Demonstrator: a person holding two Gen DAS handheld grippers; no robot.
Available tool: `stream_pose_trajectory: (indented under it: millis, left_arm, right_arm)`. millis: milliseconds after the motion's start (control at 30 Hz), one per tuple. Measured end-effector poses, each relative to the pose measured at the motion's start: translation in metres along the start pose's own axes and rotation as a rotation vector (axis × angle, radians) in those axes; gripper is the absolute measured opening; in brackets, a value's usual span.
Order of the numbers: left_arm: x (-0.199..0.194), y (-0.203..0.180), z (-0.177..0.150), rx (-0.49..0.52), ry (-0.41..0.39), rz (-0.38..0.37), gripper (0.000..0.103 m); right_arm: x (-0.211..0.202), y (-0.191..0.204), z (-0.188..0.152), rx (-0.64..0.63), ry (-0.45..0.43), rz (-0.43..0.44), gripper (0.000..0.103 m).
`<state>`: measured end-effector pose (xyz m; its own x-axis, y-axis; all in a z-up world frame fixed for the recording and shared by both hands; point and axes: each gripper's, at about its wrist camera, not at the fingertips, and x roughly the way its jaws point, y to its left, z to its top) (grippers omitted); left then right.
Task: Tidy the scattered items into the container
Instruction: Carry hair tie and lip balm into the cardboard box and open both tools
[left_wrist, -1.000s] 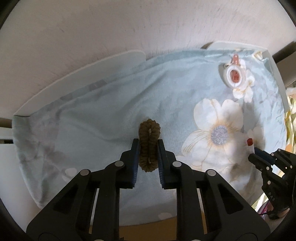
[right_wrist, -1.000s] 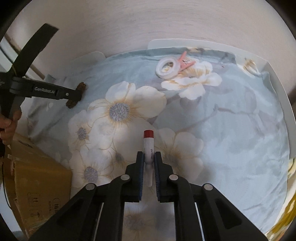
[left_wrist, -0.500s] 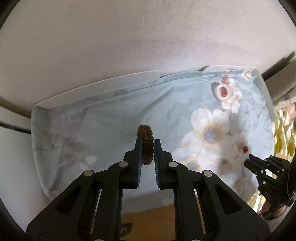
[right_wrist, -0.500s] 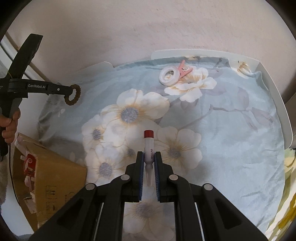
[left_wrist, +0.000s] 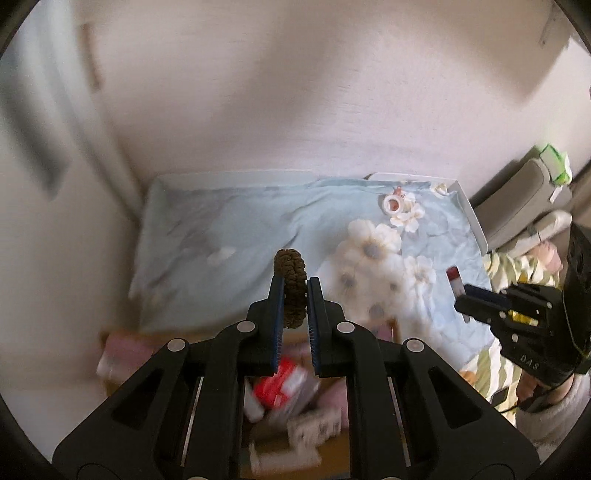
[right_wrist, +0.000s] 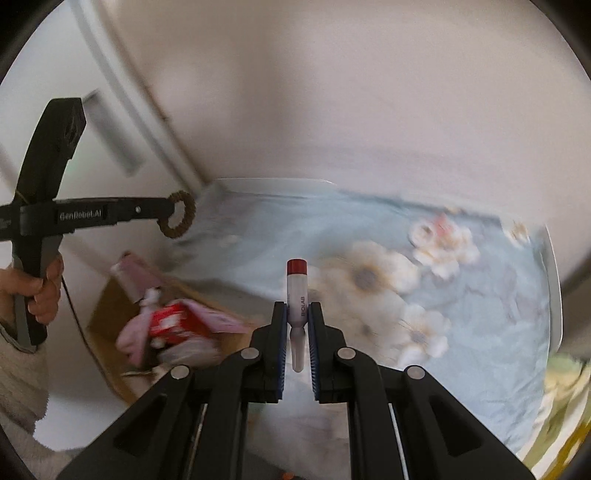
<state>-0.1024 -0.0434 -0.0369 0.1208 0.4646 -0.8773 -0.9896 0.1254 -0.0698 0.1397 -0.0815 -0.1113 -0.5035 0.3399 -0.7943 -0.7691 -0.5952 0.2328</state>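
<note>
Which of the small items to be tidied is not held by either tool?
The white tape ring with a pink clip, lying on the floral cloth; the brown scrunchie and red-capped tube are gripped.

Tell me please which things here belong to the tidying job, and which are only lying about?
Job: brown hair tie in left gripper; red-capped tube in right gripper; tape roll; pink clip; cardboard box.

Lying about: flowered cloth; white tray.

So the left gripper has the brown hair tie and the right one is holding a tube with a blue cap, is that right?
Not quite. The tube in the right gripper has a red cap, as the right wrist view shows. The rest holds: the left gripper has its jaws closed on the brown hair tie.
</note>
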Motion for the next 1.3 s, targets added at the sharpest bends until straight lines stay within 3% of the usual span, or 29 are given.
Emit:
stream_pose_trajectory:
  millis: [200,433,633,833,867,933,967,1000,1067,1133,1300]
  left_arm:
    - [-0.023,0.03,-0.065,-0.1,0.014,0.066,0.01]
    - [0.003,0.062,-0.128,-0.254,0.096,0.069,0.01]
    - [0.01,0.073,-0.143,-0.283,0.104,0.086,0.01]
    - [0.007,0.076,-0.146,-0.273,0.089,0.081,0.011]
    - [0.006,0.075,-0.145,-0.269,0.084,0.08,0.014]
    - [0.006,0.074,-0.143,-0.265,0.084,0.08,0.045]
    - [0.006,0.073,-0.142,-0.263,0.087,0.094,0.083]
    - [0.005,0.072,-0.14,-0.256,0.08,0.119,0.099]
    - [-0.006,0.067,-0.136,-0.225,0.024,0.146,0.099]
    - [-0.013,0.066,-0.131,-0.204,0.002,0.15,0.099]
    - [-0.01,0.068,-0.123,-0.185,0.012,0.169,0.099]
  right_arm:
    - [0.005,0.061,-0.004,-0.163,0.059,0.106,0.01]
    - [0.047,0.111,-0.022,-0.261,0.182,0.221,0.01]
    - [0.083,0.154,-0.036,-0.37,0.281,0.278,0.01]
    - [0.093,0.174,-0.042,-0.408,0.312,0.307,0.01]
    - [0.094,0.177,-0.042,-0.417,0.313,0.301,0.01]
    - [0.098,0.178,-0.043,-0.423,0.32,0.29,0.011]
    - [0.099,0.178,-0.043,-0.423,0.328,0.286,0.019]
    - [0.102,0.179,-0.044,-0.425,0.336,0.273,0.025]
    - [0.101,0.178,-0.046,-0.432,0.342,0.249,0.057]
    - [0.093,0.176,-0.044,-0.422,0.305,0.255,0.069]
    - [0.085,0.169,-0.037,-0.393,0.261,0.231,0.075]
